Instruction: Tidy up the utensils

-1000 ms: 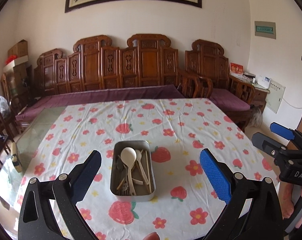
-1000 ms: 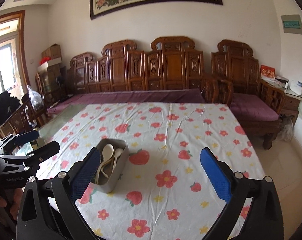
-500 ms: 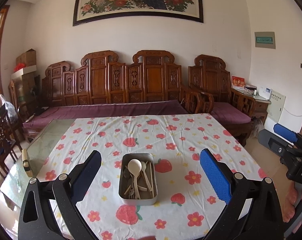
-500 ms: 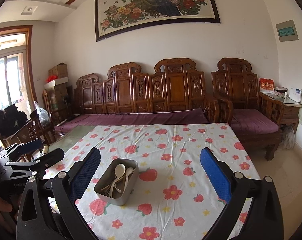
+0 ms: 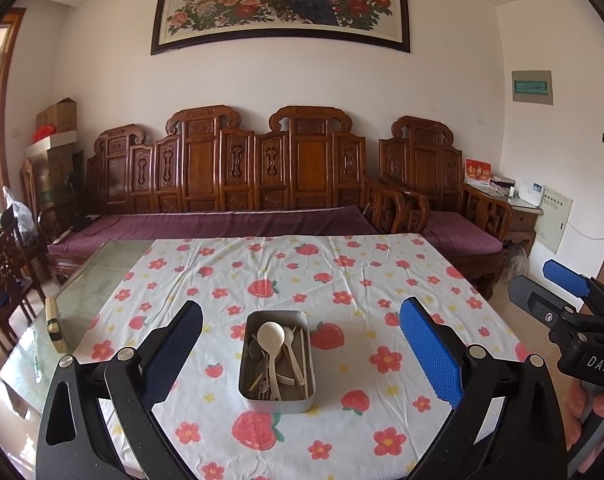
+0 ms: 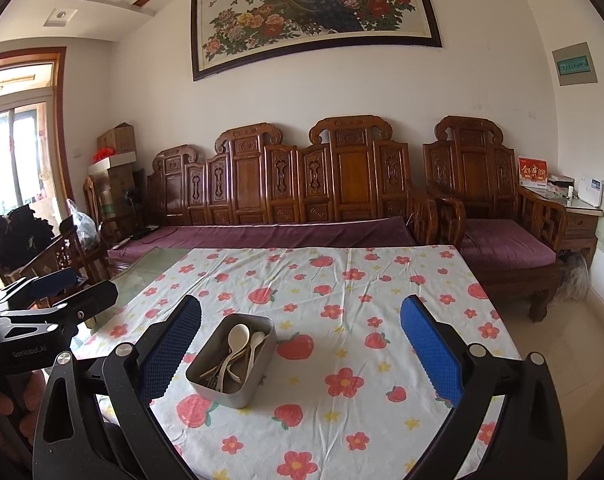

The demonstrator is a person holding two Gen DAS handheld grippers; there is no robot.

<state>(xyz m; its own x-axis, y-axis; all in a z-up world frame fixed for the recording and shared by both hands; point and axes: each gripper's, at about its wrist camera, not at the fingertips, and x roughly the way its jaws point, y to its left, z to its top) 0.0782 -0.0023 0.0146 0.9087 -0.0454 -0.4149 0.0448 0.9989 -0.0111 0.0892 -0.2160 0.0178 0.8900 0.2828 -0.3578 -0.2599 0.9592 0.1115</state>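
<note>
— Where are the utensils?

— All in the metal tin [image 5: 277, 360], which sits on the flowered cloth [image 5: 342, 280] near the front edge of the surface [image 5: 102, 276], roughly midway between its side edges. A pale spoon [image 5: 272, 338] lies on top, with smaller spoons and forks beneath.

— And the tools?

— The left tool [image 5: 301, 344] hangs above the front edge, spread wide, gripping nothing, the tin in line between its fingers. The right tool [image 6: 301, 344] is also spread wide and empty, with the tin just beside its left finger [image 6: 170, 344].

— Anything else on the surface?

— A small wooden block [image 5: 56, 330] at the left edge, on bare glass.
</note>
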